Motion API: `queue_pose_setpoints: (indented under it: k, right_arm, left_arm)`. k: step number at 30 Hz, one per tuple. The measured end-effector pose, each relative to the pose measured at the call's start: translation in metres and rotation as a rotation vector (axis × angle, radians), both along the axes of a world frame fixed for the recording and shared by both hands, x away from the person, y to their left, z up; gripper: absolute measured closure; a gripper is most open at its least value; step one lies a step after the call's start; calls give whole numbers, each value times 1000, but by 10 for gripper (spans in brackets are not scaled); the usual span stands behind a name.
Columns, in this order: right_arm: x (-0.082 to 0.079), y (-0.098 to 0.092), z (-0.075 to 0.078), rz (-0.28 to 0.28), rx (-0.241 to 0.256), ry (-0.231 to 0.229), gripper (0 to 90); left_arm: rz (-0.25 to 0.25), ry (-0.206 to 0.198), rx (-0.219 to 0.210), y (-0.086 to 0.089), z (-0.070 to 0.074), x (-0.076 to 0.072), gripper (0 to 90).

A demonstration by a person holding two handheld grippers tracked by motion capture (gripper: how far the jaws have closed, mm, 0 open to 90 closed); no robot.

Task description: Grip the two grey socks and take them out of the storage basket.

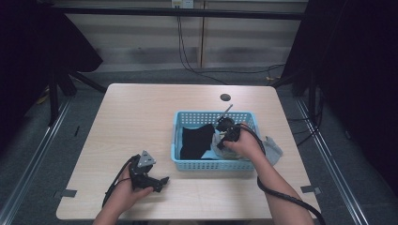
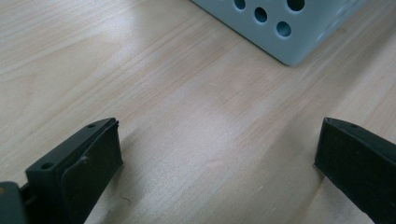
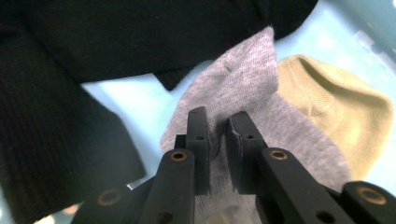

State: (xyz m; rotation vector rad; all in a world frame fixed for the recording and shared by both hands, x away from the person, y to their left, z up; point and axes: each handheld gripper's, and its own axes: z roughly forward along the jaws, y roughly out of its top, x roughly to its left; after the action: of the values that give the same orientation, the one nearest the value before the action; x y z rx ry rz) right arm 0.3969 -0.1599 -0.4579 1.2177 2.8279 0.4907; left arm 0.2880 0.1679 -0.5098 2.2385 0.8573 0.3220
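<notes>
A light blue perforated basket [image 1: 177, 133] sits on the wooden table, holding a black cloth [image 1: 196, 140], a grey cloth [image 3: 247, 88] and a beige cloth [image 3: 336, 102]. My right gripper [image 1: 224, 137] reaches down into the basket; in the right gripper view its jaws are shut on a fold of the grey cloth, pinched at my right gripper [image 3: 218, 122]. Part of the grey cloth [image 1: 274, 149] hangs over the basket's right rim. My left gripper [image 1: 162, 183] rests near the table's front edge, left of the basket, open over bare wood [image 2: 219, 135]. A basket corner [image 2: 292, 42] shows ahead of it.
A dark round hole [image 1: 225, 97] lies in the tabletop behind the basket. The table's left half is bare wood [image 1: 126, 122]. Black curtains and stands flank the table; cables run along the back wall.
</notes>
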Motion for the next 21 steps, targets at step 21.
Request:
queue_pose_setpoints:
  k: [21]
  right_arm:
    - [-5, -32, 60, -1, 47, -31, 822]
  left_arm:
    - [6, -2, -8, -1, 0, 0, 0]
